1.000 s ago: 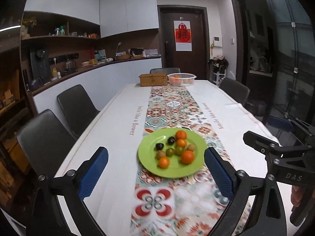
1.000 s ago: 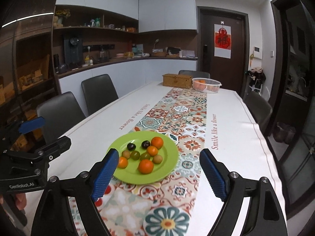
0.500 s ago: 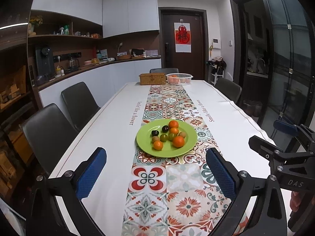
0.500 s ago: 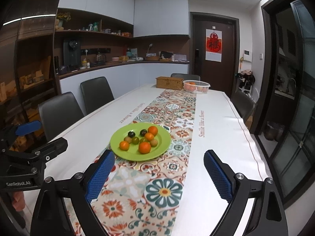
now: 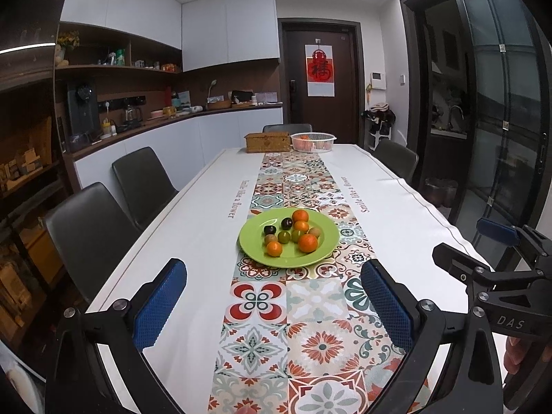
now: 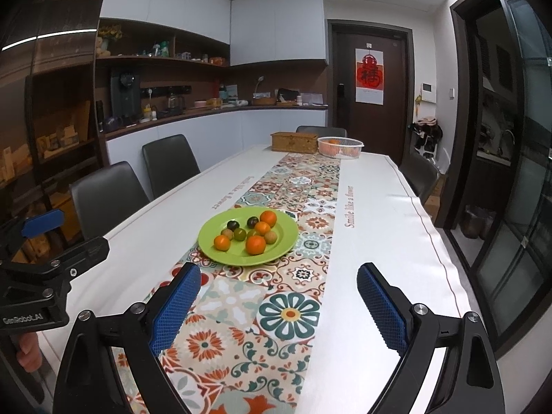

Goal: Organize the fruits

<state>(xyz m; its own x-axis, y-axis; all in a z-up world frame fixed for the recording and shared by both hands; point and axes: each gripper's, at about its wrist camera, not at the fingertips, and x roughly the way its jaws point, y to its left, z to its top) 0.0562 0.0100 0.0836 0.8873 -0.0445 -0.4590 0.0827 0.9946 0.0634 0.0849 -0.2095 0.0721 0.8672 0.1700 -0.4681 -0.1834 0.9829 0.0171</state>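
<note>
Fruits (image 5: 289, 234) on plate (image 5: 321, 253), mid-table; basket (image 5: 313, 141) right of box (image 5: 267, 141) behind

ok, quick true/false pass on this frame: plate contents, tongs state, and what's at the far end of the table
1. Both tongs are open and hold nothing. True: left tongs and right tongs gape over the runner.
2. The fruit sits on a green plate. True.
3. The plate holds only oranges. False: dark, green and brownish fruits lie there too, like the dark fruit.
4. The white basket is empty. False: orange fruit shows inside.
5. The wicker box stands on the plate. False: it stands at the far end of the table, beside the basket.
</note>
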